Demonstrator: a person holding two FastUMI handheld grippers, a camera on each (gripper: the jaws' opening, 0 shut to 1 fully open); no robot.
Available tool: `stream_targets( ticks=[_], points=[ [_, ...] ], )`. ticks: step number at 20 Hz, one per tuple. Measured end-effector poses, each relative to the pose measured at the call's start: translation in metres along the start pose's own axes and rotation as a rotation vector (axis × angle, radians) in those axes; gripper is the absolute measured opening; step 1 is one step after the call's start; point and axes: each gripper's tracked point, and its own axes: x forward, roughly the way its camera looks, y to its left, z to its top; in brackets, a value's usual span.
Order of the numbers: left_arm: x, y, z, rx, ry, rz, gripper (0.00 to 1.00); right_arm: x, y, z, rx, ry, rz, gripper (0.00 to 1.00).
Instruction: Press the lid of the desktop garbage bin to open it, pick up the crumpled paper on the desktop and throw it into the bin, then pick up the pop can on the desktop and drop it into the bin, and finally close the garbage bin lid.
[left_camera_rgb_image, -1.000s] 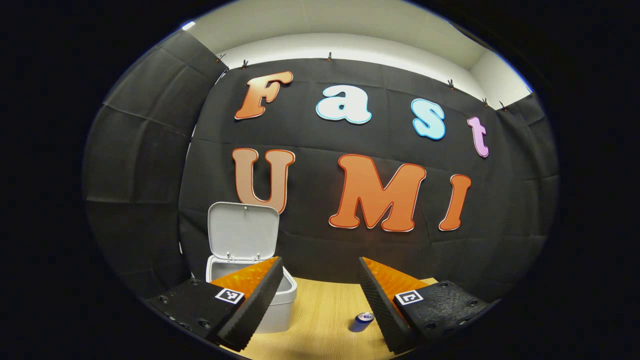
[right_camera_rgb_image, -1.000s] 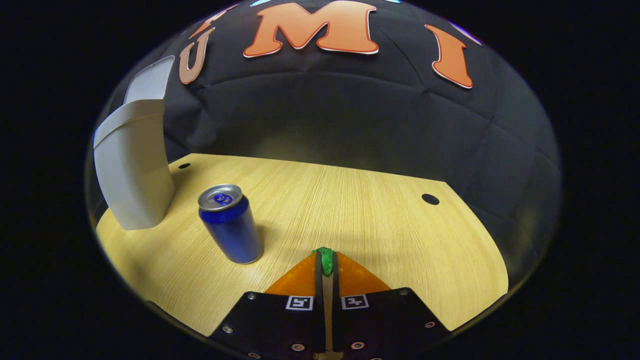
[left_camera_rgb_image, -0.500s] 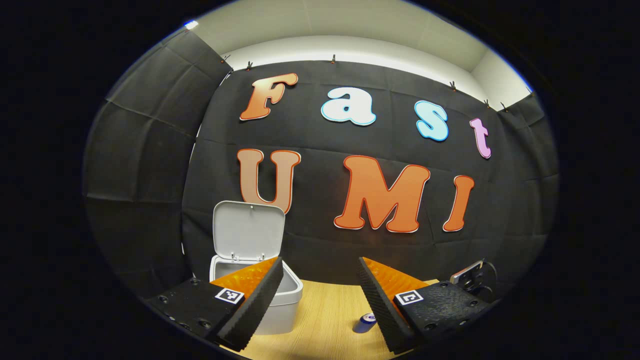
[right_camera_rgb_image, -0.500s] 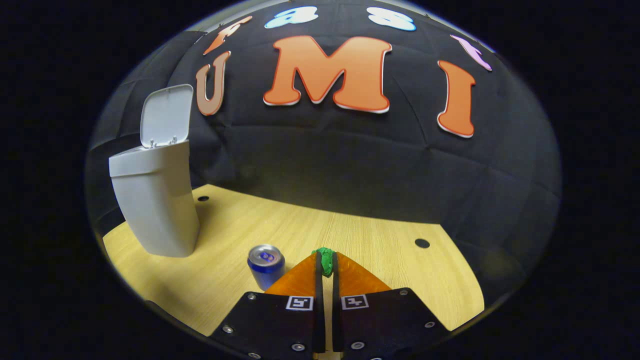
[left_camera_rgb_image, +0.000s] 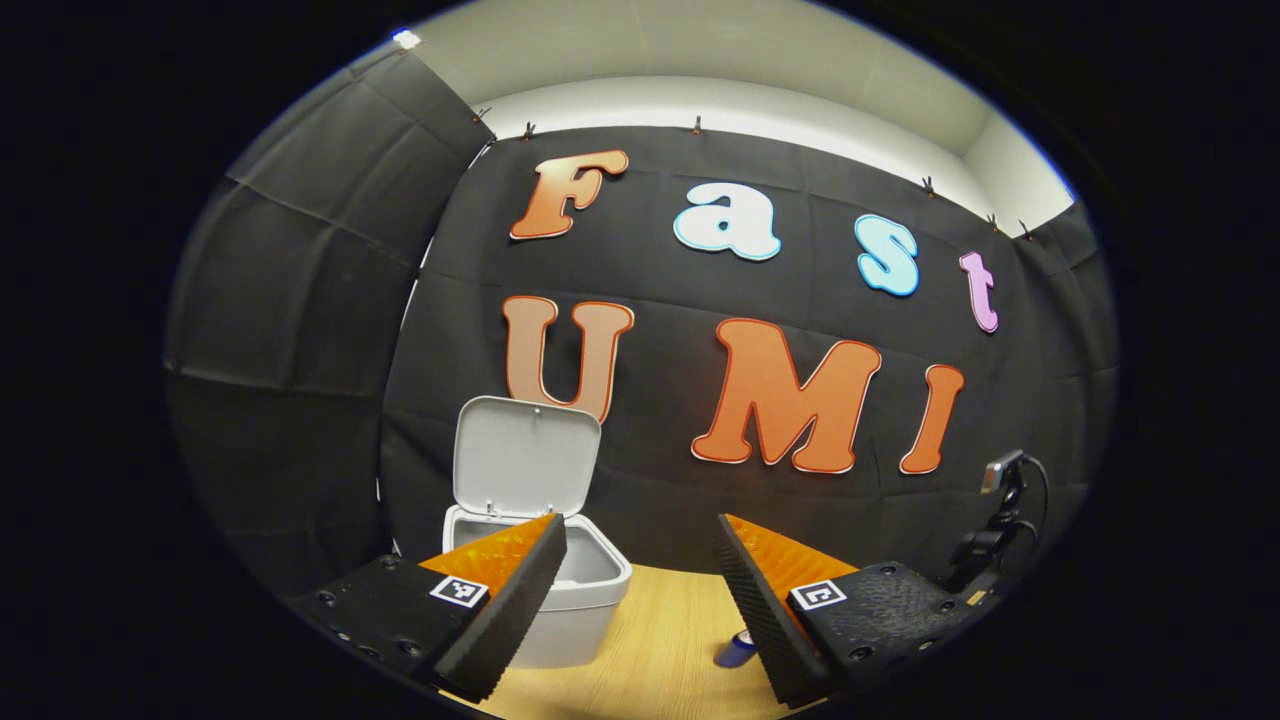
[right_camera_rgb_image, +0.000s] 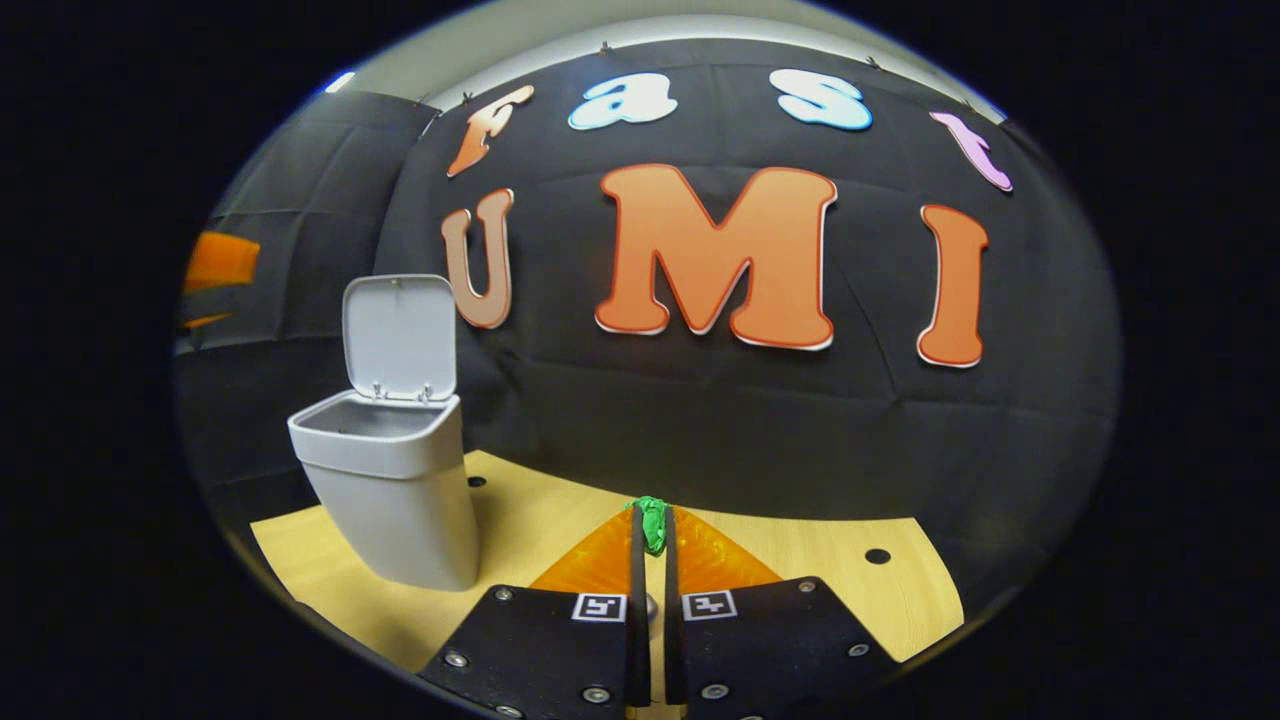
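A small green crumpled paper (right_camera_rgb_image: 653, 524) is pinched at the tips of my right gripper (right_camera_rgb_image: 651, 514), which is shut on it and held above the wooden table (right_camera_rgb_image: 800, 565). The white bin (right_camera_rgb_image: 395, 500) stands to the left with its lid (right_camera_rgb_image: 400, 335) raised upright and its mouth showing. My left gripper (left_camera_rgb_image: 640, 530) is open with nothing between its fingers. Past them stand the bin (left_camera_rgb_image: 585, 610) and its raised lid (left_camera_rgb_image: 525, 460). The blue pop can (left_camera_rgb_image: 735, 650) peeks out beside the right finger. The right gripper's camera end (left_camera_rgb_image: 1000, 510) shows far right.
The booth's black cloth wall closes the back and left sides. The table has small round holes (right_camera_rgb_image: 878, 555) near its far edge. An orange part of the left gripper (right_camera_rgb_image: 220, 262) shows at the left edge of the right gripper view.
My right gripper has risen with the green paper; the can has slid out of its view below the fingers and the bin's mouth now shows. The left gripper shifted slightly, still open.
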Motion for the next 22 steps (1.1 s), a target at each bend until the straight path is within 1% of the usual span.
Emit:
stream_targets(
  ticks=[5,11,13,14,15,22],
  points=[
    [-0.009,0.026,0.005,0.000,-0.020,0.049,0.93,0.012,0.047,0.041,0.006,-0.063,0.094,0.05],
    [-0.025,0.064,0.011,0.007,-0.040,0.124,0.94,0.036,0.121,0.065,0.005,-0.098,0.241,0.06],
    [-0.031,0.076,0.012,0.010,-0.041,0.149,0.92,0.044,0.148,0.067,0.009,-0.102,0.290,0.05],
    [-0.033,0.082,0.013,0.013,-0.042,0.161,0.94,0.049,0.160,0.067,0.013,-0.102,0.311,0.05],
    [-0.036,0.088,0.013,0.015,-0.043,0.174,0.92,0.052,0.173,0.068,0.013,-0.099,0.332,0.05],
    [-0.049,0.133,0.018,0.040,-0.050,0.264,0.92,0.083,0.243,0.069,0.004,-0.101,0.424,0.06]
  ],
)
